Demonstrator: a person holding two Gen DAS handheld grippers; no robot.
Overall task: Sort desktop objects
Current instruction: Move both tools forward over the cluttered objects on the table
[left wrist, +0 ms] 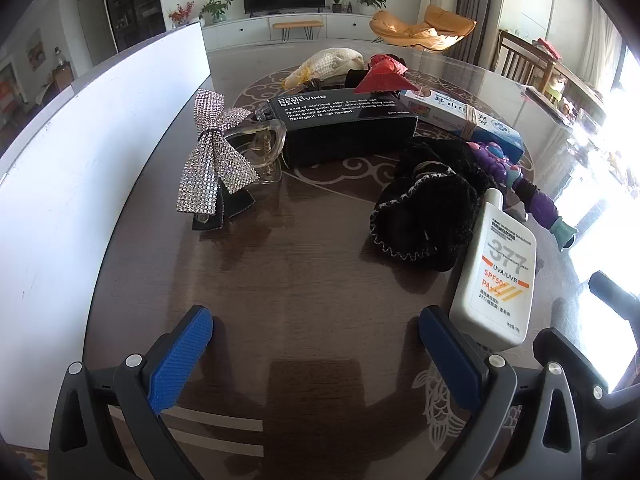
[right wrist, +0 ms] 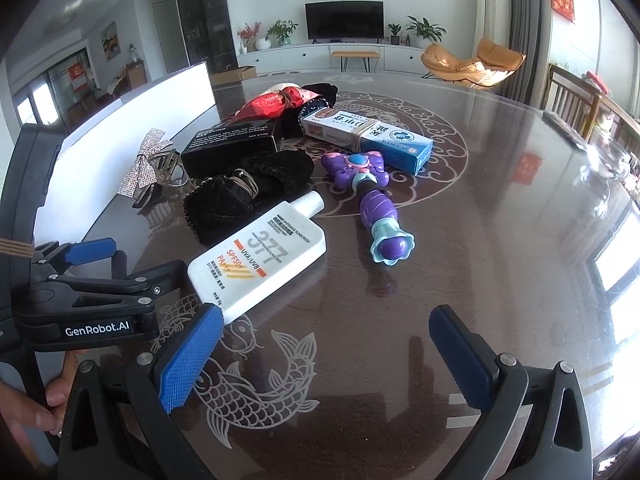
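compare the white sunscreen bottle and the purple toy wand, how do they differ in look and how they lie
The sunscreen bottle is flat, white and printed with text; the toy wand is purple with light blue trim and a moulded, bumpy shape. The bottle's cap points away towards the black fabric pouch; the wand's flared blue end points towards the camera. The bottle's base lies close to the left gripper; the wand lies clear of both grippers. Both lie flat on the table, unheld.

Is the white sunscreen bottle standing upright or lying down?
Lying down. The sunscreen bottle rests flat on the table, label up, cap pointing toward the black fabric pouch.
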